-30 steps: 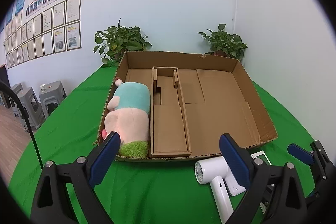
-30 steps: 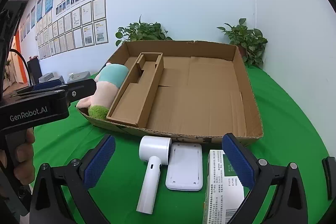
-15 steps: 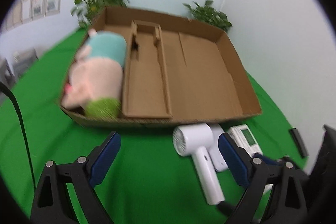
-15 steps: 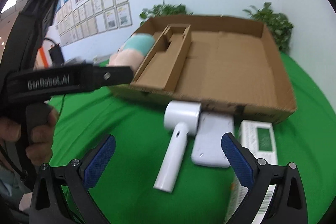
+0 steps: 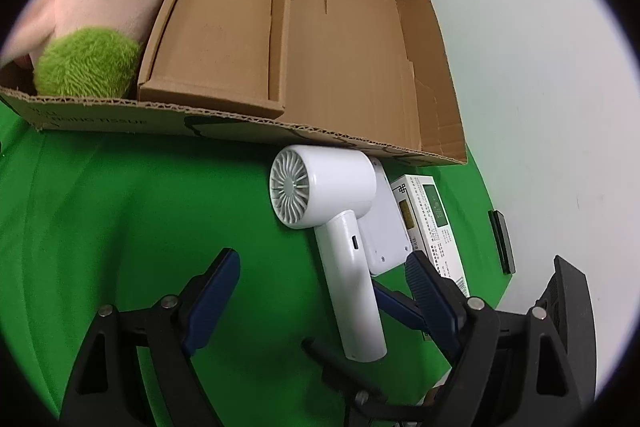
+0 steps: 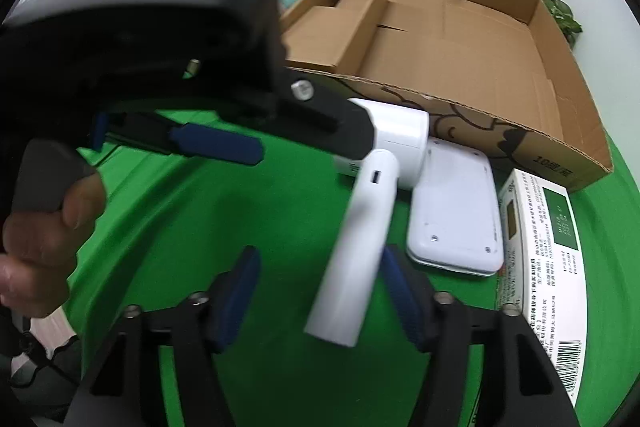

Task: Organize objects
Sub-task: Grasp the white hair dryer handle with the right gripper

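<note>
Progress: 1 item is stowed. The pink, teal and green plush toy (image 5: 100,11) lies in the left compartment of the wide, shallow brown cardboard box (image 5: 432,39); the middle and right compartments show bare cardboard. 3 items remain outside on the green-covered counter (image 5: 120,211), just in front of the box's near wall: the white handheld hair dryer (image 5: 332,211), the flat white rounded-corner device (image 6: 456,215) partly under the dryer's head, and the white and green printed carton (image 6: 540,251) to the right of that. Judged from this, the task is at an early stage, with the dryer the item in hand.

Right tool (image 6: 320,291): its jaws have just been closing and now straddle the dryer's handle near its lower end. The right pad sits at the handle's side; the left pad stands clear with green cloth showing in the gap. No firm hold is evident.

Left tool (image 5: 320,291): jaws wide, having just narrowed slightly, nothing held. The dryer's handle lies between its pads, nearer the right one, touching neither as far as can be seen. A hand (image 6: 36,247) holds this tool's grip.
</note>
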The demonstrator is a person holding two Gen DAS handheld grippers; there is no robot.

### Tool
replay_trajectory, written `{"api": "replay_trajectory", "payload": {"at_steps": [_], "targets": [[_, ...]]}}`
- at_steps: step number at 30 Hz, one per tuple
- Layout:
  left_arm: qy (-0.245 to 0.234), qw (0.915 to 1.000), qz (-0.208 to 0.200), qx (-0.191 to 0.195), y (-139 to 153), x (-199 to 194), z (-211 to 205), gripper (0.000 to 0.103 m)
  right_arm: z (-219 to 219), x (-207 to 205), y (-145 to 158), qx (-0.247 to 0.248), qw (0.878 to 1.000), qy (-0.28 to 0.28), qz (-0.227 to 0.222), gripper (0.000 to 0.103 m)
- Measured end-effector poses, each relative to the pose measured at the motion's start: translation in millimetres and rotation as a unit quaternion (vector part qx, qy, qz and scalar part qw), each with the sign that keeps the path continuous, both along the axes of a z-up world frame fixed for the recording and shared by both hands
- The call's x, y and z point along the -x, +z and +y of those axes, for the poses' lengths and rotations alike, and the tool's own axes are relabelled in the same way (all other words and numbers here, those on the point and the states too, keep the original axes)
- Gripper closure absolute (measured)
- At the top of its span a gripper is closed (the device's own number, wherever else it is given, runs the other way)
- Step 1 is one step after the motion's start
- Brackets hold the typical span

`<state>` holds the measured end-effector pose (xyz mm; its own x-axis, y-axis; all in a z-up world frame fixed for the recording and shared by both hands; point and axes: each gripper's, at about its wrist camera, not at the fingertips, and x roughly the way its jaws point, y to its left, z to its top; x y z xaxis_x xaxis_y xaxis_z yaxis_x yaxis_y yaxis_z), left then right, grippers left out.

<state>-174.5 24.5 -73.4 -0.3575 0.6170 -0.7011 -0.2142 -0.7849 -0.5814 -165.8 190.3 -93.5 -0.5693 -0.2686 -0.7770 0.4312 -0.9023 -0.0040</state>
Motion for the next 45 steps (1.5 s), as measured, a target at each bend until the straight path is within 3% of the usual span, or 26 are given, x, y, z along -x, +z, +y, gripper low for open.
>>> {"api": "replay_trajectory", "payload": {"at_steps": [2,7,11,13,14,15,17,21,23,25,29,35,39,42,45], "targets": [[-0.001,0.9999,-0.009,-0.014,-3,1,0,0.018,2,5,-2,0.003,1.000,-0.008,-0.007,0.069],[-0.012,0.9993,-0.017,-0.029,-6,-1,1,0.018,4,7,-3,0.015,1.000,-0.013,-0.023,0.073],[-0.026,0.9977,-0.037,-0.050,-10,-10,-1,0.018,4,-6,1,0.052,0.997,0.000,-0.055,0.076],[-0.032,0.9964,-0.045,-0.064,-12,-17,-3,0.018,1,-14,4,0.058,0.997,0.012,-0.049,0.075],[-0.033,0.9954,-0.049,-0.075,-14,-20,-4,0.018,-2,-17,5,0.060,0.997,0.018,-0.046,0.068],[-0.036,0.9940,-0.056,-0.087,-18,-22,-5,0.018,-4,-18,5,0.059,0.997,0.021,-0.045,0.046],[-0.042,0.9913,-0.073,-0.101,-25,-21,-2,0.018,-7,-18,3,0.065,0.997,0.022,-0.043,0.018],[-0.046,0.9889,-0.092,-0.108,-34,-14,5,0.018,-7,-10,3,0.067,0.997,0.009,-0.037,0.018],[-0.047,0.9871,-0.097,-0.119,-37,-11,7,0.018,-8,-2,-2,0.064,0.997,0.002,-0.045,0.023],[-0.043,0.9861,-0.100,-0.126,-38,-7,8,0.018,-10,3,-7,0.063,0.996,0.001,-0.058,0.035],[-0.034,0.9850,-0.100,-0.136,-38,1,10,0.018,-18,8,-13,0.056,0.996,0.006,-0.072,0.072],[-0.029,0.9852,-0.101,-0.136,-39,2,11,0.030,-28,10,-12,0.041,0.997,0.008,-0.068,0.073],[-0.011,0.9854,-0.106,-0.132,-42,-3,1,0.054,-39,9,-11,0.028,0.998,0.012,-0.063,0.072],[0.001,0.9900,-0.099,-0.100,-40,-5,0,0.069,-46,14,-10,0.020,0.998,0.012,-0.060,0.071],[0.002,0.9916,-0.096,-0.087,-39,-7,1,0.073,-51,19,-10,0.021,0.998,0.012,-0.061,0.072]]}}
